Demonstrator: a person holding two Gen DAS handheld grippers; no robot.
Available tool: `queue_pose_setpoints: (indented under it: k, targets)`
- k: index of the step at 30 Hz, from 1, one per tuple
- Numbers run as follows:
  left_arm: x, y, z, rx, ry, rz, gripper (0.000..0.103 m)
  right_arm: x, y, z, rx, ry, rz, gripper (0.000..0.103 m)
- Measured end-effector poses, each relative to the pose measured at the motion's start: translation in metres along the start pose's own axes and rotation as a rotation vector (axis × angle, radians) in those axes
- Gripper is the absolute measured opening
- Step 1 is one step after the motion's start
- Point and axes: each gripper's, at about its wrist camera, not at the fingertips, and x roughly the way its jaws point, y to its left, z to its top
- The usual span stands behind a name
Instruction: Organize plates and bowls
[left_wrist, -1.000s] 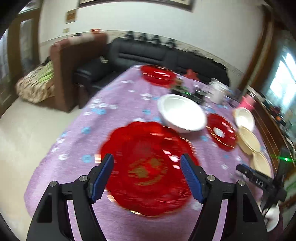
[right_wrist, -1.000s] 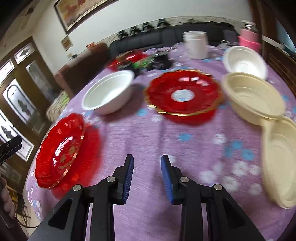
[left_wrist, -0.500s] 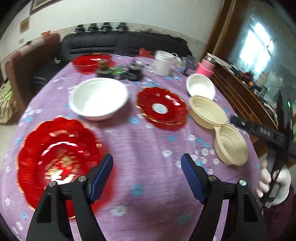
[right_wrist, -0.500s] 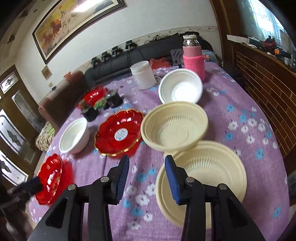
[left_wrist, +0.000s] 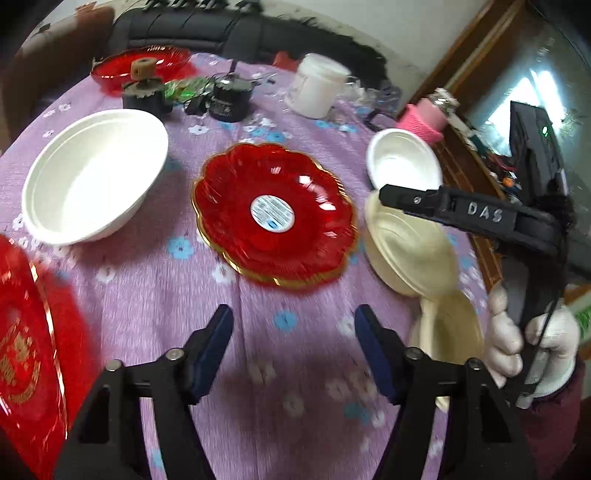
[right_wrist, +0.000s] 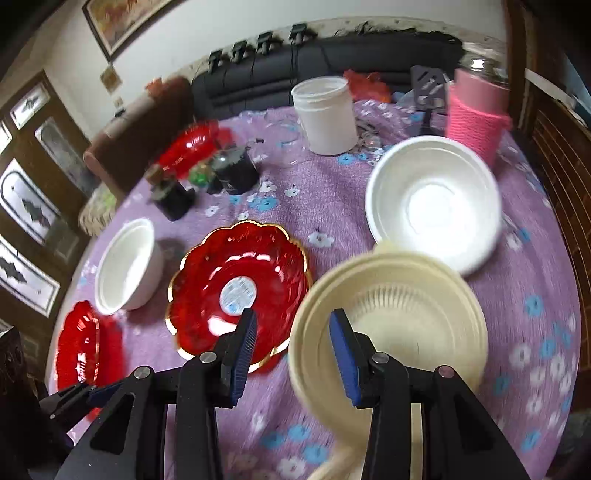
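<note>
Two grippers over purple floral tablecloth (left_wrist: 280, 332), both empty. Left gripper (left_wrist: 293, 343) spread wide, hovering before red gold-rimmed plate (left_wrist: 273, 214) at table centre. Right gripper (right_wrist: 291, 341) partly open, straddling near rim of upper cream bowl (right_wrist: 402, 325), touch unclear. Second cream bowl (left_wrist: 450, 332) just beside it; small white bowl (right_wrist: 432, 206) beyond, large white bowl (left_wrist: 92, 173) left of plate.

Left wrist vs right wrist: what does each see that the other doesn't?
Left wrist only: the right gripper from the side and the gloved right hand holding it. Right wrist only: the framed picture and glass doors. Both: the labelled red plate, large white bowl, small white bowl, cream bowl, white jar.
</note>
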Motion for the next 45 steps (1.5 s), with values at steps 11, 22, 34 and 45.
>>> queue_pose_setpoints:
  k: [11, 22, 34, 45]
  targets:
    - [0.052, 0.013, 0.026, -0.043, 0.042, 0.120, 0.053, 0.082, -0.011, 0.056, 0.010, 0.164, -0.005, 0.044]
    - [0.044, 0.017, 0.028, -0.075, 0.006, 0.103, 0.040, 0.095, 0.004, 0.049, -0.043, 0.180, -0.006, 0.018]
    - [-0.028, 0.014, -0.003, -0.047, -0.097, 0.081, 0.040, 0.010, 0.035, 0.010, -0.059, 0.012, 0.011, 0.013]
    - [-0.126, 0.085, -0.048, -0.099, -0.243, 0.197, 0.040, -0.024, 0.156, -0.027, -0.181, -0.067, 0.115, 0.013]
